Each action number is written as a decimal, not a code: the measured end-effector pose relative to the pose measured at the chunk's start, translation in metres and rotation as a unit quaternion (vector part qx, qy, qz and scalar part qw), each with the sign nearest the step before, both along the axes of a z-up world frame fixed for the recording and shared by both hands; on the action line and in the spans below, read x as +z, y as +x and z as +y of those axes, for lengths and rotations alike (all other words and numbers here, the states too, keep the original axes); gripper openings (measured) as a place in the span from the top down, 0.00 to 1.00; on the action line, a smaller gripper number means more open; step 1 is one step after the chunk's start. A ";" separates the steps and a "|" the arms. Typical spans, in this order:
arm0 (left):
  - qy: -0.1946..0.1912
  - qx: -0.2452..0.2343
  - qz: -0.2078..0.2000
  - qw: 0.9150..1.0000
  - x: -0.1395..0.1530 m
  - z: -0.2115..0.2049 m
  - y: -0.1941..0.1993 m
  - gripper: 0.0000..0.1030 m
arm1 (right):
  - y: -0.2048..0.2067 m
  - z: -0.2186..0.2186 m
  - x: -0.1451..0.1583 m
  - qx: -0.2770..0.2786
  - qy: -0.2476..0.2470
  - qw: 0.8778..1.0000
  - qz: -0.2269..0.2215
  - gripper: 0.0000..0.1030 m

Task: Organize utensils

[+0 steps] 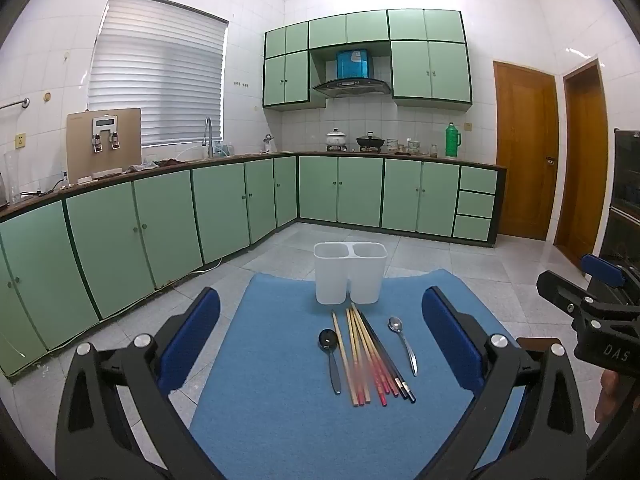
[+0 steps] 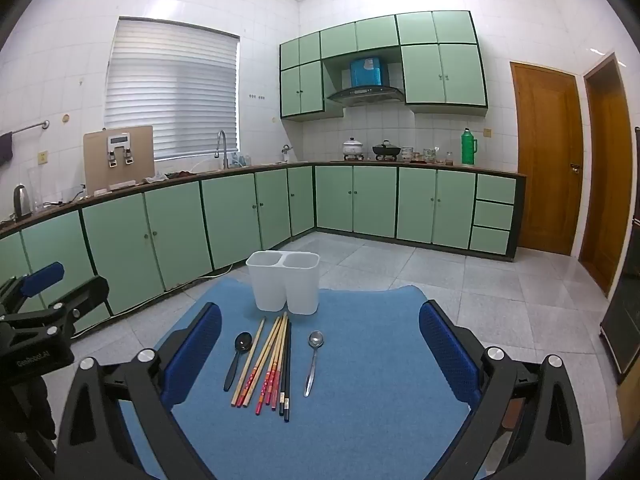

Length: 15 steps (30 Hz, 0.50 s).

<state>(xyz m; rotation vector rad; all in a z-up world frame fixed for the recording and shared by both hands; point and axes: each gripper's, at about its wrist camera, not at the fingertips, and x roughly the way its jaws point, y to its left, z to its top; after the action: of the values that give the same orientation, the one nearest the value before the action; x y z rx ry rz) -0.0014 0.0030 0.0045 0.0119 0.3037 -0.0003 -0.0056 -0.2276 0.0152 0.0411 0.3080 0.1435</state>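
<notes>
While nothing has yet been picked up, the job stands at its very start; the left tool (image 1: 320, 344) and the right tool (image 2: 320, 344) both hover over the near edge of the blue mat (image 1: 280, 420) with their jaws spread wide and nothing between them; the utensils lie in a row on the mat, a black spoon (image 1: 331, 356), a fan of chopsticks (image 1: 370, 356) and a metal spoon (image 1: 403, 342), all just in front of the white two-compartment holder (image 1: 350, 272), which looks empty; the next move, I judge, calls for lowering one tool onto a single piece, closing on its handle, then standing it in a compartment.
</notes>
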 end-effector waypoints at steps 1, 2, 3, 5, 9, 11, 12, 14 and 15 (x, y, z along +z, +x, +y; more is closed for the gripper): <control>0.000 0.000 0.000 1.000 0.000 0.000 0.000 0.05 | 0.000 0.000 0.000 0.000 0.000 1.000 0.000 0.06; 0.000 0.000 0.000 1.000 0.003 0.002 -0.002 0.05 | 0.000 0.000 0.000 0.000 0.000 1.000 0.000 0.06; 0.000 0.000 0.000 1.000 0.003 0.001 -0.002 0.05 | 0.000 0.000 0.000 0.000 0.000 1.000 0.000 0.06; 0.000 0.000 0.000 1.000 0.003 0.002 -0.002 0.05 | 0.000 0.000 0.000 0.000 -0.001 1.000 0.000 0.06; 0.000 0.000 0.000 1.000 0.006 0.004 -0.004 0.05 | 0.000 0.000 -0.001 -0.001 0.000 1.000 0.000 0.06; 0.001 0.000 0.000 1.000 0.007 0.005 -0.004 0.05 | 0.000 0.000 -0.001 -0.001 -0.001 1.000 0.000 0.06; 0.000 0.000 0.000 1.000 0.007 0.005 -0.005 0.05 | 0.000 0.000 -0.001 -0.001 -0.001 1.000 0.001 0.06; 0.000 0.000 0.000 1.000 0.007 0.004 -0.004 0.05 | 0.000 0.000 -0.002 -0.001 0.000 1.000 0.000 0.06; 0.000 0.001 0.000 1.000 0.007 0.004 -0.004 0.05 | 0.000 0.000 -0.002 0.000 0.000 1.000 0.000 0.06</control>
<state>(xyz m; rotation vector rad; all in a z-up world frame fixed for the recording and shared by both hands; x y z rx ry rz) -0.0058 0.0074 0.0115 0.0121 0.3041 0.0008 -0.0057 -0.2272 0.0133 0.0403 0.3090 0.1426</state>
